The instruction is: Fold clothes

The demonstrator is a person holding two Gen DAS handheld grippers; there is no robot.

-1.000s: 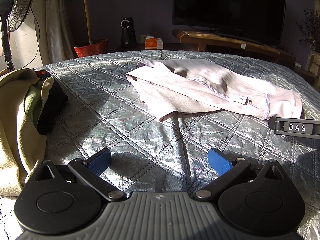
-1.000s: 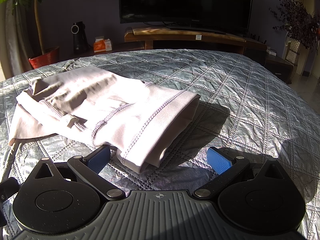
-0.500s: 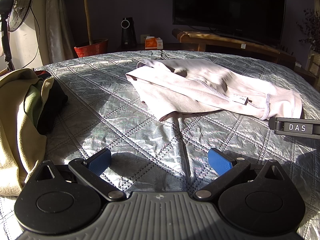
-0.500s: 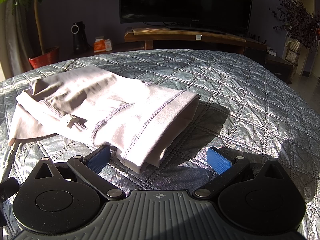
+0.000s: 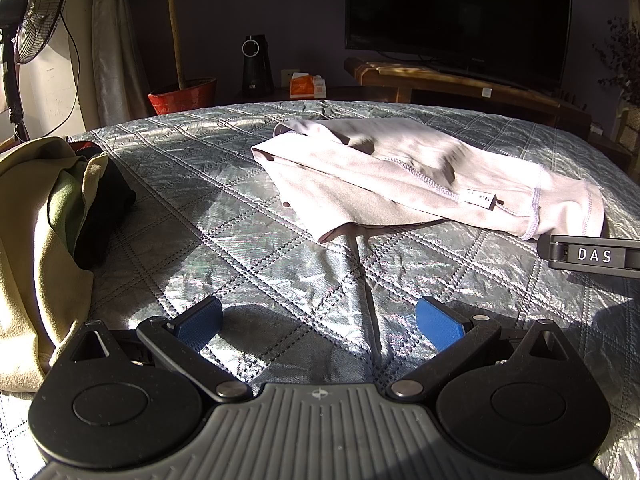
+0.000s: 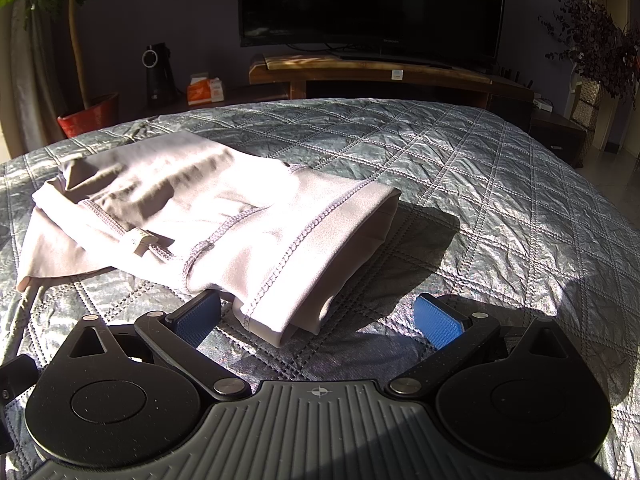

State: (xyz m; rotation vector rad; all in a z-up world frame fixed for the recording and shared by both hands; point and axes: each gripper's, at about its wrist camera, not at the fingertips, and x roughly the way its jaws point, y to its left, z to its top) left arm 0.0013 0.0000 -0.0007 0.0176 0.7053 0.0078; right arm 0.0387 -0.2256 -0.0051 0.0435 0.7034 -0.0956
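Observation:
A pale pink-grey garment (image 5: 420, 176) lies folded on the quilted grey bedspread (image 5: 224, 216), up and to the right of my left gripper (image 5: 320, 324), which is open, empty and low over the quilt. In the right wrist view the same garment (image 6: 224, 220) lies close ahead. Its near hemmed end reaches between the blue pads of my right gripper (image 6: 320, 320), which is open and not closed on it. The right gripper's body (image 5: 592, 256) shows at the right edge of the left wrist view.
A pile of olive, green and black clothes (image 5: 52, 224) lies at the bed's left side. Beyond the bed stand a fan (image 5: 32, 28), a potted plant (image 5: 184, 94), a TV (image 5: 456, 16) on a wooden stand (image 6: 380, 72), and a tissue box (image 5: 306, 86).

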